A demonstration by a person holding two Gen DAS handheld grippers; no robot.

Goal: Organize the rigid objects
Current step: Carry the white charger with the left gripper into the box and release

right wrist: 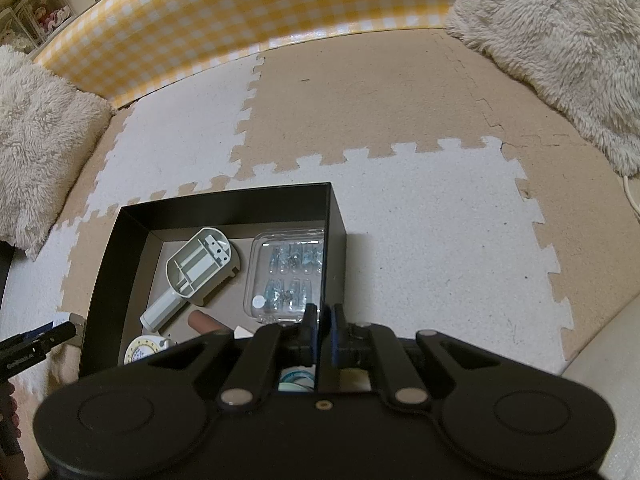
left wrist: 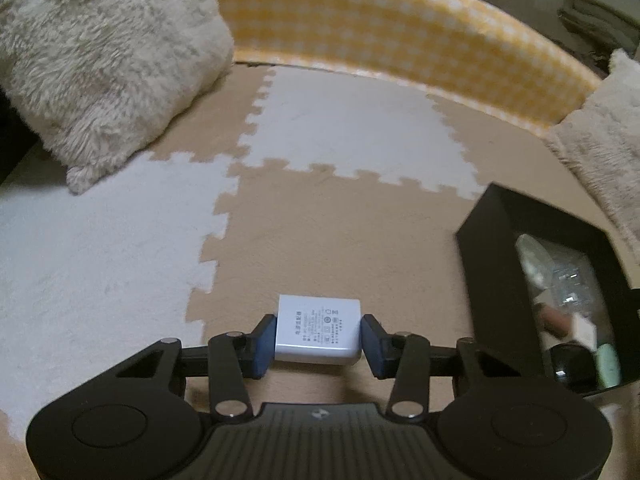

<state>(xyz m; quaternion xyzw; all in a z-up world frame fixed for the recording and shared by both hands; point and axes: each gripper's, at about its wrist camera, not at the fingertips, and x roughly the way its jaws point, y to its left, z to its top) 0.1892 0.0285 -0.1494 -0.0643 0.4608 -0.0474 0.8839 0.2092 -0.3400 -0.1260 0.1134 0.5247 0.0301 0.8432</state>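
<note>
1. Left gripper [left wrist: 319, 335]: its blue pads sit against the two side faces of a white power adapter [left wrist: 318, 330], clamped on it. Adapter rests on the tan tile of the foam puzzle mat [left wrist: 340, 240], printed label facing up. Whether it has left the mat cannot be told.
2. Key relation: the black box [left wrist: 496, 264] lies to the right of the held adapter, near but apart, open top facing up. Judgement: the coming move is a lift and a carry rightward over the box's left wall. The left gripper is the nearer one and already holds the piece.
3. Box contents, right wrist view: a grey-white plastic housing with a handle [right wrist: 196, 272] at left, a clear blister tray [right wrist: 286, 276] at right, a brown cylinder [right wrist: 204, 322] and a round tape-like disc [right wrist: 144, 350] near.
4. Right gripper [right wrist: 320, 332]: jaws together on the box's thin right wall [right wrist: 325, 240], steadying it.
5. Hidden or unclear: the box's near end is covered by the right gripper body; the adapter's prongs are not visible; box contents blur in the left view.
</note>
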